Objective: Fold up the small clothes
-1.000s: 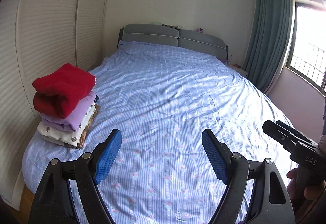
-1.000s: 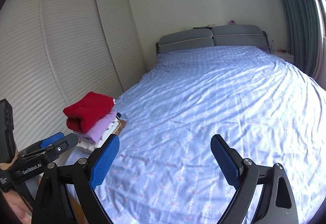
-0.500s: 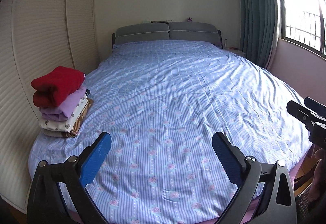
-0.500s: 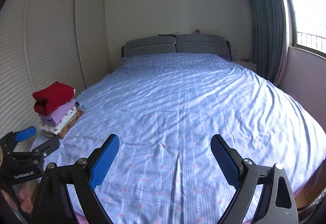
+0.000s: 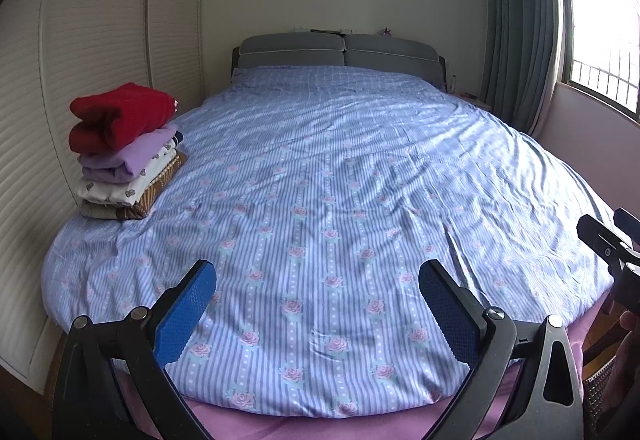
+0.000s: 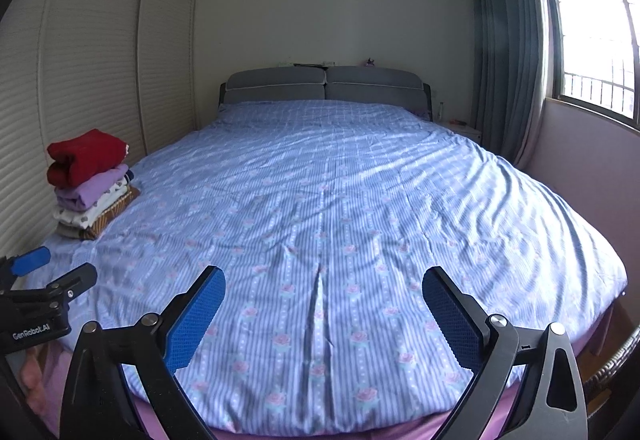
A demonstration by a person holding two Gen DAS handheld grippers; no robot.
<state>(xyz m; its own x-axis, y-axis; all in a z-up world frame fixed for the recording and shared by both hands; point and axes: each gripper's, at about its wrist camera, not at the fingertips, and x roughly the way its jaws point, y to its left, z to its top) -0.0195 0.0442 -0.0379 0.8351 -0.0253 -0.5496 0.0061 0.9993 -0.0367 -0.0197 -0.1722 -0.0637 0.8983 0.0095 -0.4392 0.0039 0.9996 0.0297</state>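
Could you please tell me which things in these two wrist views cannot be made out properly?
- Lowest folded garment in the stack of folded clothes: left wrist view, mostly covered by the layers above; type unclear.
- Small items on the grey padded headboard: both views, too small to identify.
- Woven basket: right wrist view, cut off by the frame edge; contents unseen.
- Right gripper: left wrist view, cut off at the edge.

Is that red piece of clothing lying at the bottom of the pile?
No, the red garment sits on top of the folded stack, with a lilac piece directly beneath it.
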